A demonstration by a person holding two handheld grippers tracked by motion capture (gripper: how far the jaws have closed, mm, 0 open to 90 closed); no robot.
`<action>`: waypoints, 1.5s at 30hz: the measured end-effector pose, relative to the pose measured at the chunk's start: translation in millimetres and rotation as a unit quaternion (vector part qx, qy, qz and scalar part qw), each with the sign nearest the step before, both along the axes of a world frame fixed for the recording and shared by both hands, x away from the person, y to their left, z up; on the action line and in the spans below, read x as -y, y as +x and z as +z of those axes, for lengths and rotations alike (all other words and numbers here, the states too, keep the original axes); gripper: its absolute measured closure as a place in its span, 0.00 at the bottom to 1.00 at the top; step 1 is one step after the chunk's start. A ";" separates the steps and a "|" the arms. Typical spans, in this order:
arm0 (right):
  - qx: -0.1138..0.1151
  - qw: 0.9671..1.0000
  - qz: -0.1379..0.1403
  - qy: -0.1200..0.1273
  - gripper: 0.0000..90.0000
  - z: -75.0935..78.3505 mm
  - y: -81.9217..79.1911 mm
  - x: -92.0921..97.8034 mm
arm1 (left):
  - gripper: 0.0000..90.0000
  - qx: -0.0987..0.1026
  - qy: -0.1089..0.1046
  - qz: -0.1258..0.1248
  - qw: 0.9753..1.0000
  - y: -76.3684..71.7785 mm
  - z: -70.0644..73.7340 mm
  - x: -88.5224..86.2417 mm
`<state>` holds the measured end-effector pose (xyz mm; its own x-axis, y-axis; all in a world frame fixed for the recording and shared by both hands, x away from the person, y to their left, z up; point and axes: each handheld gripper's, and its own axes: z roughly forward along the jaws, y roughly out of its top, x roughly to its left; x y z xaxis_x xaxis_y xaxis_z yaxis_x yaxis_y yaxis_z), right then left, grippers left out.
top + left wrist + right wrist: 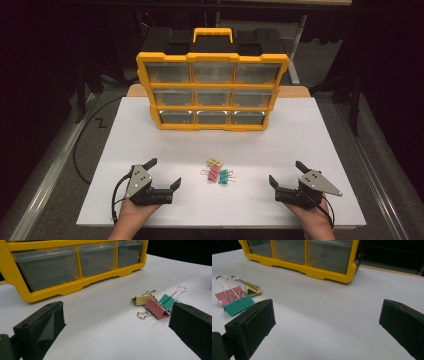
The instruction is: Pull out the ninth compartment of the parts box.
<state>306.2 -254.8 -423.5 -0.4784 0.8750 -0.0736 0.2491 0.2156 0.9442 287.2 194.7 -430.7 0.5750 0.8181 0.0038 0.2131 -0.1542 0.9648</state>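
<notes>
Three binder clips lie together on the white table (150, 140): a yellow clip (215, 162) (141, 300) (253, 290), a pink clip (213, 173) (156, 308) (227, 295) and a teal clip (224, 176) (167, 301) (238, 305). A yellow organizer (212, 87) (62, 288) (324, 273) with nine clear drawers stands upright behind them, drawers closed. My left gripper (163, 174) (117, 332) rests open at the front left, jaws empty. On the front right, my right gripper (288, 173) (327, 330) is open and holds nothing. The clips sit between the two.
A black case with a yellow handle (213, 34) sits behind the organizer. The table ends in a front edge (220, 226) near the hands. A black cable (82, 135) runs along the floor at the left.
</notes>
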 end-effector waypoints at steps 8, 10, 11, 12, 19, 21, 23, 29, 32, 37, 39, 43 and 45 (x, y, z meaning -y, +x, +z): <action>-0.003 1.000 0.001 0.010 0.01 0.2 2.7 3.3 | 0.01 -0.013 -0.005 0.001 1.000 0.2 0.7 0.5; -0.004 1.000 0.000 0.008 0.01 0.1 3.0 2.8 | 0.01 -0.015 -0.008 0.003 1.000 0.4 0.9 -0.3; -0.003 1.000 0.001 0.007 0.01 -0.1 3.3 2.7 | 0.01 -0.013 -0.007 0.005 1.000 0.5 0.6 -0.4; -0.006 1.000 0.001 0.008 0.01 -0.3 3.5 2.5 | 0.01 -0.013 -0.006 0.006 1.000 0.6 0.5 -0.6; -0.006 1.000 0.000 0.005 0.01 -0.5 3.6 1.3 | 0.01 -0.019 -0.002 0.004 1.000 0.5 0.9 -1.0; -0.007 1.000 -0.003 0.006 0.01 -0.5 4.1 1.0 | 0.00 -0.018 -0.003 0.004 1.000 0.5 0.3 -0.7; -0.007 1.000 -0.006 0.005 0.01 -0.7 5.0 0.6 | 0.00 -0.015 -0.004 0.006 1.000 0.5 -0.4 -0.5; -0.008 1.000 -0.009 0.006 0.01 -1.3 15.0 -3.4 | 0.00 -0.017 -0.014 0.008 1.000 1.3 -1.4 -1.3; -0.015 1.000 -0.010 0.006 0.01 -2.9 23.2 -7.4 | 0.00 -0.014 -0.020 0.003 1.000 1.4 -1.3 -1.8; -0.017 1.000 -0.008 -0.004 0.01 -5.3 33.7 -16.2 | 0.00 -0.006 -0.029 -0.001 1.000 0.9 -1.7 -2.2; -0.016 1.000 -0.007 -0.009 0.01 -5.8 37.8 -20.3 | 0.00 -0.002 -0.029 0.002 1.000 0.4 -1.2 -2.9; -0.016 1.000 -0.010 -0.011 0.02 -5.8 46.8 -26.5 | 0.00 0.005 -0.030 0.007 1.000 -1.0 0.6 -4.1; -0.013 1.000 -0.011 -0.013 0.02 -5.4 50.4 -29.4 | 0.00 0.006 -0.031 0.008 0.999 -1.3 0.7 -4.3</action>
